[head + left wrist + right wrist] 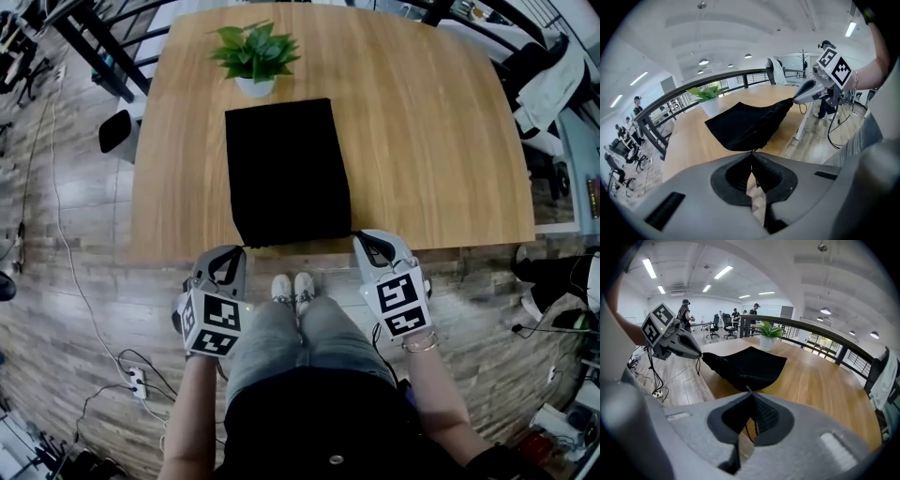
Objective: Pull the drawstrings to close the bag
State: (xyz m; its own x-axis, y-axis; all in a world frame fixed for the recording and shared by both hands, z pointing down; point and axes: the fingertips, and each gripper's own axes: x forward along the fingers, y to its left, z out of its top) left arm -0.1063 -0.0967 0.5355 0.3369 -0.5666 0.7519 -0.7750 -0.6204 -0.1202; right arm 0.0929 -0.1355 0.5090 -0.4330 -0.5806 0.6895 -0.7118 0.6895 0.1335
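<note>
Lying flat on pale wooden worktop (431, 141), mouth at near edge: black fabric drawstring bag (286, 173). Left claw (230, 253) and right claw (367, 240) each clamped on a thin black drawstring end (746, 388). Risk: uneven pull may drag bag off edge.

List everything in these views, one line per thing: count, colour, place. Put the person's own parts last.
table: one, light wood, under the bag and plant.
bag: one, black, lying on the table, mouth at the near edge.
drawstrings: two, black, one from each near corner of the bag into a gripper.
potted plant: one, green in a white pot, beyond the bag's far edge.
power strip: one, white, on the floor at left.
left gripper: one, grey, off the table's near edge, shut on a drawstring.
right gripper: one, grey, likewise, shut on the other drawstring.
legs: two, blue jeans, between the grippers.
</note>
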